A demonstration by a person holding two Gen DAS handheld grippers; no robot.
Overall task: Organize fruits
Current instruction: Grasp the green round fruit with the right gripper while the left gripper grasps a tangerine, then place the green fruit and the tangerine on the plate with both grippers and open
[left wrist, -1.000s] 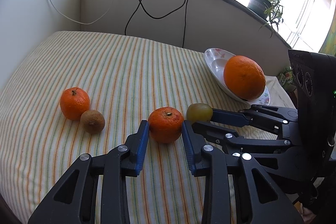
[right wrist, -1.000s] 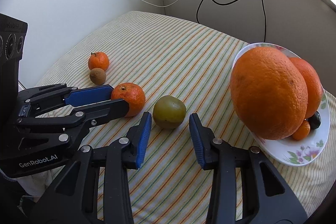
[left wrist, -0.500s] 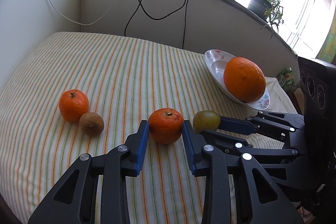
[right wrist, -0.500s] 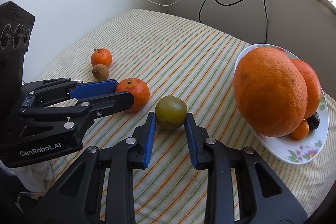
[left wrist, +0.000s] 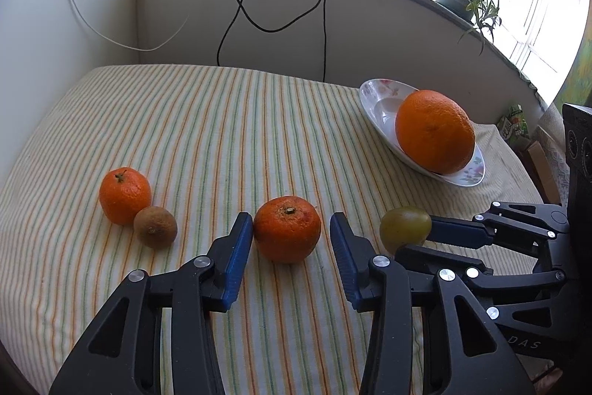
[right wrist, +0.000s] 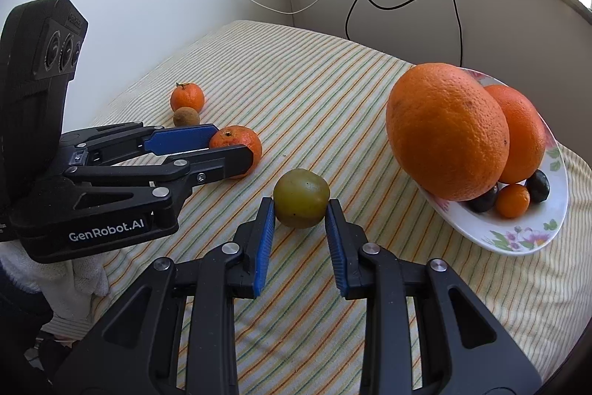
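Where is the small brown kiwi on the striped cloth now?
In the left wrist view the kiwi lies at the left on the cloth, touching the front right of the stemmed tangerine and left of the left tongs.

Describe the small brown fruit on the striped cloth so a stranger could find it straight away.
Start at the striped cloth and go to its left side, far from the white plate. There a tangerine with a stem sits beside the brown fruit. It is the smaller, dull, rough one, not orange.
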